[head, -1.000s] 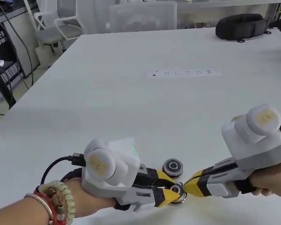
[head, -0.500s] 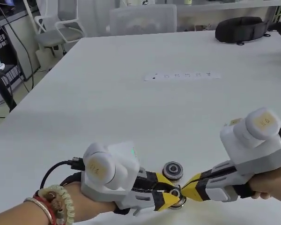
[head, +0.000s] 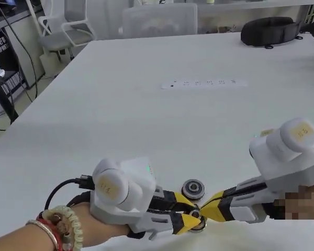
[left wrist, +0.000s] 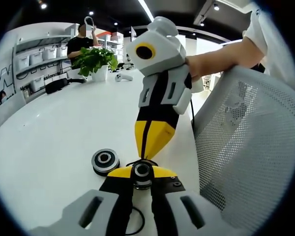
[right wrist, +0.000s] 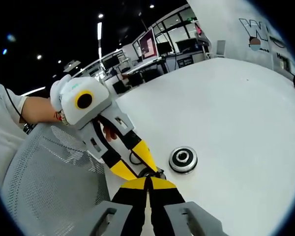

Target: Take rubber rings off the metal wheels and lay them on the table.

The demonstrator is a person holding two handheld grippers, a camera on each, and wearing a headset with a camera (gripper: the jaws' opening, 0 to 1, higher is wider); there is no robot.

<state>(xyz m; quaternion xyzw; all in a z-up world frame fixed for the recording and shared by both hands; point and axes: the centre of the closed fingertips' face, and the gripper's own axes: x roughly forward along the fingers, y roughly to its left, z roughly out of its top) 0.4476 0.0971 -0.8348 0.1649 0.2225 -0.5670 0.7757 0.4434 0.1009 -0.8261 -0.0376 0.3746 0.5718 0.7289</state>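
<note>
A: Starting big: working low over the near edge of the white surface (head: 146, 115), bringing the left gripper (head: 193, 212) and the right gripper (head: 209, 205) nose to nose.

B: Gripping what, on the left?

A: Clamping the held wheel (left wrist: 141, 171) across its width. Closing the left fingers (left wrist: 119, 173) in on either side of it, and showing its hub to that gripper's own camera.

B: And on the right?

A: Pressing the right fingers (right wrist: 133, 185) fully together into a point and touching the wheel's far rim from the opposite side. Seeming to pinch a thin black edge of the rubber ring (left wrist: 132, 162) there, going by the left gripper view, though not resolving it sharply enough to swear to.

B: So pulling which way?

A: Judging it as straight back along the right gripper's own line, away from the left fingers. Peeling the ring over the rim while keeping the wheel steady. Leaving the peeling to the right gripper and the anchoring to the left.

B: Anything else waiting?

A: Lying flat just beyond the two tips, apart from both: the second wheel (head: 193, 189). Wearing a dark band around its rim, so probably not yet stripped.
</note>
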